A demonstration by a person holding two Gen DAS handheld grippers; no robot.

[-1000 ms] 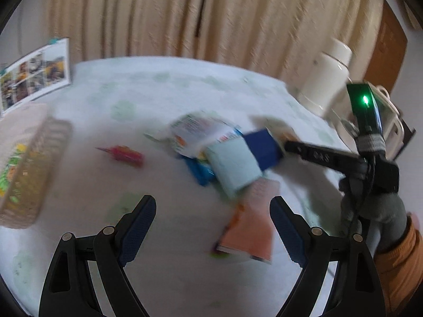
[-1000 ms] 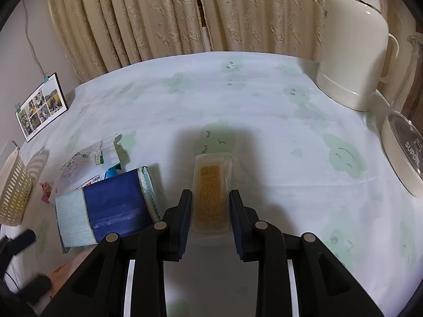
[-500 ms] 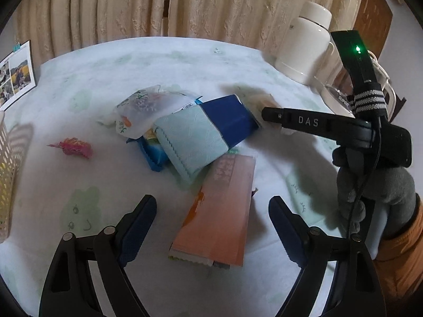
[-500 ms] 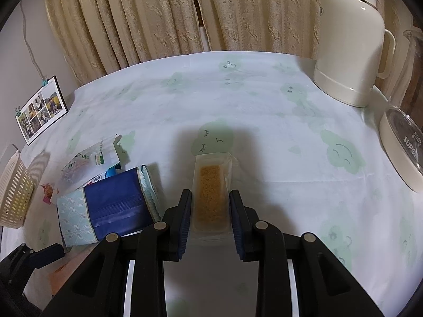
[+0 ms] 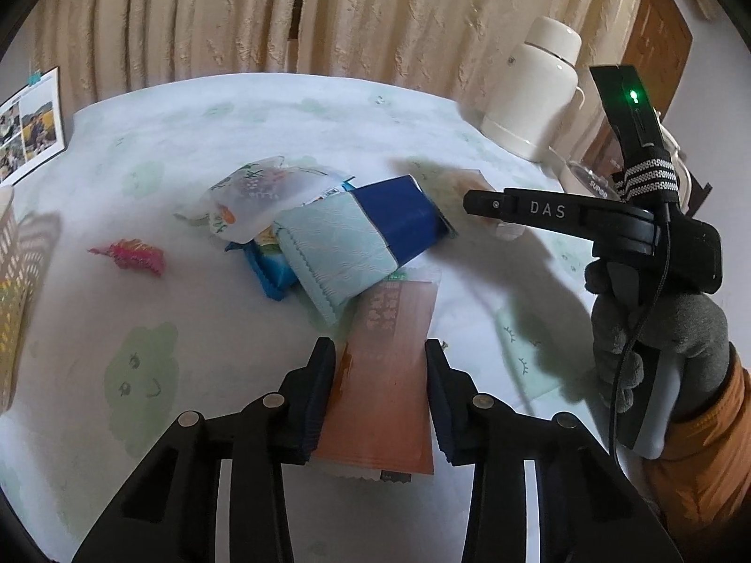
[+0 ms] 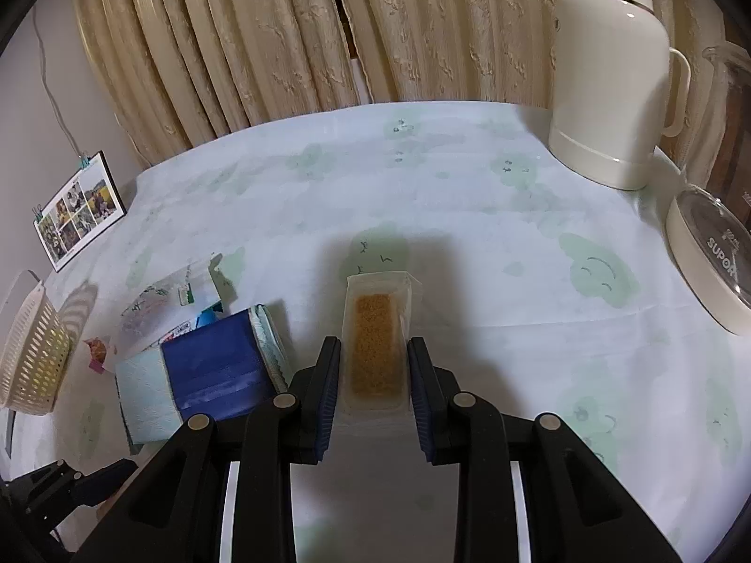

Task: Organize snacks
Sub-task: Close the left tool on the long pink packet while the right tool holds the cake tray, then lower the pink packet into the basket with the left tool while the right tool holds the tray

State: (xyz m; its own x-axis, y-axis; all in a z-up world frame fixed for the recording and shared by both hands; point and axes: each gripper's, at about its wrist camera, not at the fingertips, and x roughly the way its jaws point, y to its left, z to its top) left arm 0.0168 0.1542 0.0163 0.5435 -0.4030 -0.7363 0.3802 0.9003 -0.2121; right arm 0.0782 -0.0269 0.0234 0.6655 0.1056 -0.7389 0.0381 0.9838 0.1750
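Open tablecloth (image 6: pixel 469 178) beyond the snack pile (image 5: pixel 328 230); kettle (image 6: pixel 610 89) and basket (image 6: pixel 33 356) at opposite edges.

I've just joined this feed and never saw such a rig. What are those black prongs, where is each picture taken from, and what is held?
No robot here: a person holds a hand-squeezed gripper in each hand, each with a camera looking along its two prongs. The left gripper has closed around an orange packet lying on the table. The right gripper, with its gloved hand showing in the left view, clamps a clear packet with a brown snack. Between them lies a pile with a blue and pale green pack; a pink wrapper, a basket and a cream jug are also there.
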